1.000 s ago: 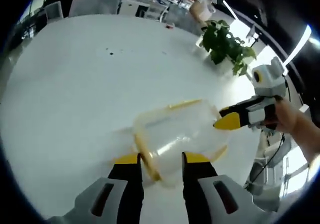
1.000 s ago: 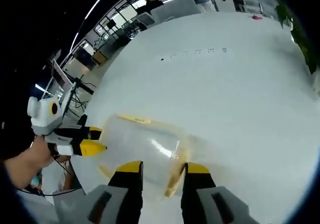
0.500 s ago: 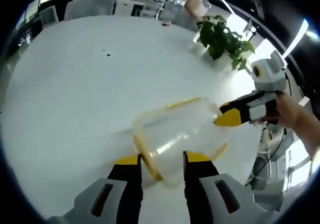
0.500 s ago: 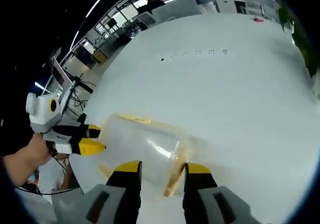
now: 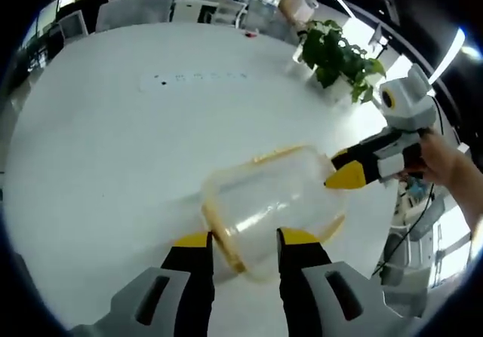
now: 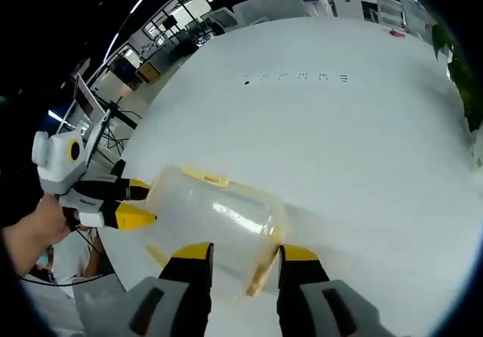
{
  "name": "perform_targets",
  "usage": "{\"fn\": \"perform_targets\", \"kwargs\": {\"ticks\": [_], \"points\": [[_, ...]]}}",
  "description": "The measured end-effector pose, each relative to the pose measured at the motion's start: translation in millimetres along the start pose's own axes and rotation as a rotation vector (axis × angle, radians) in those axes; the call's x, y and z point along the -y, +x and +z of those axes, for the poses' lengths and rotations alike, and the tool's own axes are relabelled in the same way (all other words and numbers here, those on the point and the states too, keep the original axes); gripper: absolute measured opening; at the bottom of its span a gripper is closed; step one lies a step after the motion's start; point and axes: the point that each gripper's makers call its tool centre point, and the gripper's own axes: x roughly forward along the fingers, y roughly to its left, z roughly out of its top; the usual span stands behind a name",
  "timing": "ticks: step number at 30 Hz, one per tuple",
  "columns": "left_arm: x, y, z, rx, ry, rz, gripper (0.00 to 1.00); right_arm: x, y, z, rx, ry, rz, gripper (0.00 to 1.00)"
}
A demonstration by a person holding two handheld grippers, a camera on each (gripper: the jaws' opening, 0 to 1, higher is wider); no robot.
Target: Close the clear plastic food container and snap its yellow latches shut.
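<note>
The clear plastic container (image 5: 264, 197) with yellow latches lies just beyond my left gripper (image 5: 243, 240). The jaws stand a little apart, closed on the near end, with a yellow latch (image 5: 223, 235) between them. My right gripper (image 5: 346, 173) comes in from the right, its yellow tips against the far end. In the right gripper view the container (image 6: 215, 216) lies just beyond my right gripper (image 6: 247, 254), which holds that end around a latch (image 6: 260, 271). My left gripper (image 6: 134, 203) presses on the other end. Another latch (image 6: 204, 176) sits on the top edge.
Under the container spreads a wide white table (image 5: 113, 133) with a row of small dark marks (image 5: 198, 75). A potted plant (image 5: 336, 58) stands at the far edge. A hand (image 5: 445, 163) holds the right gripper. Office desks and chairs lie beyond the table.
The container has kept its place between both pairs of jaws while the table and background have shifted slightly. Both cameras have moved with it.
</note>
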Motion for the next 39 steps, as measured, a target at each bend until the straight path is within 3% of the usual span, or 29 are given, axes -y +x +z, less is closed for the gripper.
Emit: {"fn": "perform_targets", "kwargs": {"ticks": [3, 5, 9, 13, 15, 19, 22, 25, 29, 35, 38, 39], "points": [[0.5, -1, 0.9, -0.015, 0.017, -0.004, 0.31, -1, -1, -0.1, -0.030, -0.077, -0.015, 0.31], [-0.7, -5, 0.8, -0.035, 0.047, 0.002, 0.27, -4, -3, -1.2, -0.037, -0.082, -0.012, 0.31], [-2.5, -13, 8.9, -0.006, 0.026, -0.012, 0.25, 0, -5, -3.5, -0.054, -0.108, 0.002, 0.27], [4.1, -20, 12.5, -0.006, 0.100, -0.038, 0.26, -3, -9, -4.7, -0.064, -0.144, 0.001, 0.28], [2.9, -23, 14.6, -0.004, 0.153, -0.022, 0.26, -4, -10, -4.5, -0.074, -0.178, -0.009, 0.28], [8.5, -24, 18.2, -0.018, 0.169, -0.041, 0.29, -4, -13, -1.9, -0.091, -0.303, -0.033, 0.28], [9.9, -27, 21.4, -0.033, 0.248, -0.037, 0.29, -7, -17, 1.5, -0.086, -0.344, -0.028, 0.30], [12.3, -29, 24.1, -0.043, 0.310, -0.044, 0.30, -8, -20, 5.2, -0.092, -0.454, -0.034, 0.31], [14.6, -30, 32.0, -0.029, 0.399, -0.028, 0.32, -7, -19, 4.6, -0.126, -0.525, -0.050, 0.31], [18.9, -27, 28.0, -0.091, 0.630, -0.014, 0.32, -12, -18, 2.0, -0.167, -0.616, -0.032, 0.28], [20.1, -26, 25.1, -0.120, 0.698, -0.010, 0.32, -14, -18, 1.6, -0.190, -0.686, -0.027, 0.29], [22.1, -25, 25.3, -0.115, 0.701, -0.011, 0.33, -20, -17, -0.9, -0.204, -0.719, 0.006, 0.30]]}}
